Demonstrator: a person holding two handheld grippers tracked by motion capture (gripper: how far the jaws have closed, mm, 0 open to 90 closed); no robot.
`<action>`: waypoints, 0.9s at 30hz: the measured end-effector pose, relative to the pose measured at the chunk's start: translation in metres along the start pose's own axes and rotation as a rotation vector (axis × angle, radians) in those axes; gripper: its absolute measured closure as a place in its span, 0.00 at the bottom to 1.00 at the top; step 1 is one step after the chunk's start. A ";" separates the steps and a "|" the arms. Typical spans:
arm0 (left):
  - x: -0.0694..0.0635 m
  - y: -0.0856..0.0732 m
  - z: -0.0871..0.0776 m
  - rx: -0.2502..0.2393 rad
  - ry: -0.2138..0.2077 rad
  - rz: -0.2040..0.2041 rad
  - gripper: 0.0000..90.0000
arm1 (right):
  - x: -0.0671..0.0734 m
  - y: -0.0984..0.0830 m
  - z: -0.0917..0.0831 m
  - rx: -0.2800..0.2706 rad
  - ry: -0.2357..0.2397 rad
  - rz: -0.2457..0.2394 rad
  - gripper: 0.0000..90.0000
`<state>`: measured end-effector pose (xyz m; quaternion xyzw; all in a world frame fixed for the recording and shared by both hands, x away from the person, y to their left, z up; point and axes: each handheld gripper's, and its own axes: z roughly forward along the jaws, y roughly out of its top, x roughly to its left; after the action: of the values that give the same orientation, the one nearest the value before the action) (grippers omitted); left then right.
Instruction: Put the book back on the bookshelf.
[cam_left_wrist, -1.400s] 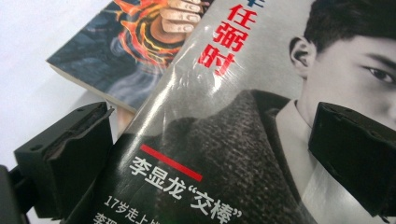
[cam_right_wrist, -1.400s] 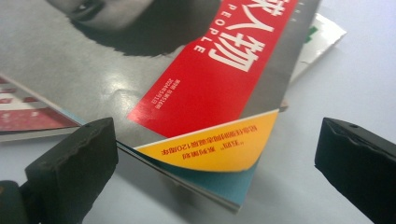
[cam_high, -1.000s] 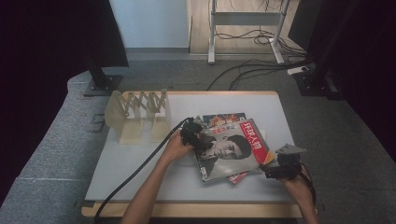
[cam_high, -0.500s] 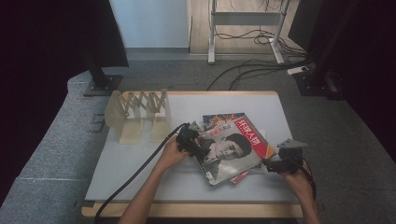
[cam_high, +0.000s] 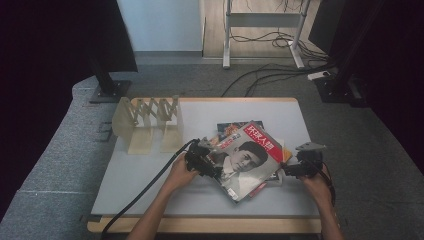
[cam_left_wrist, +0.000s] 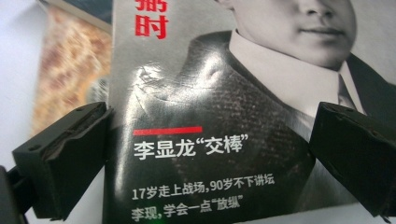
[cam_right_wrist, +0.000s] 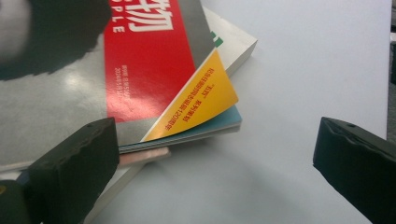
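Left gripper (cam_high: 202, 161): jaws wide, holding nothing, set astride the lower corner of the top magazine (cam_high: 247, 159), whose glossy cover lies directly ahead between them.

Right gripper (cam_high: 300, 167): jaws wide, holding nothing; the stack's corner sits just off its left jaw, bare table (cam_right_wrist: 303, 70) ahead of the other.

Top magazine (cam_left_wrist: 224, 116): thin, flexible, grey portrait cover with a red title block, creased near the left gripper's jaws. Long axis runs diagonally from the left gripper up and away. The left gripper is nearer, apparently touching; the right stands just beside the far edge.

Yellow page corner (cam_right_wrist: 201, 105): curled up, matte.

Lower books (cam_right_wrist: 233, 42): flat, stiffer, pale-edged.

Wooden rack (cam_high: 150, 122): accordion-style, well apart beyond the left gripper.
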<state>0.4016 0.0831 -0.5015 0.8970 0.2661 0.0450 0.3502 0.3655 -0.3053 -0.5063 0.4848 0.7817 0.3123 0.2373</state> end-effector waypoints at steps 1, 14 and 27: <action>0.000 0.000 0.000 0.000 0.000 0.000 0.00 | 0.000 0.000 0.000 0.000 0.000 0.000 0.00; -0.018 -0.012 -0.002 0.012 -0.051 -0.023 0.00 | -0.008 0.016 0.017 0.012 -0.020 0.013 0.03; -0.016 -0.021 -0.018 -0.002 -0.016 0.002 0.00 | -0.014 0.014 0.015 -0.011 -0.013 0.035 0.04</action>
<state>0.3735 0.0989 -0.5003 0.8972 0.2623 0.0383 0.3533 0.3898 -0.3095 -0.5051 0.4992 0.7698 0.3177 0.2395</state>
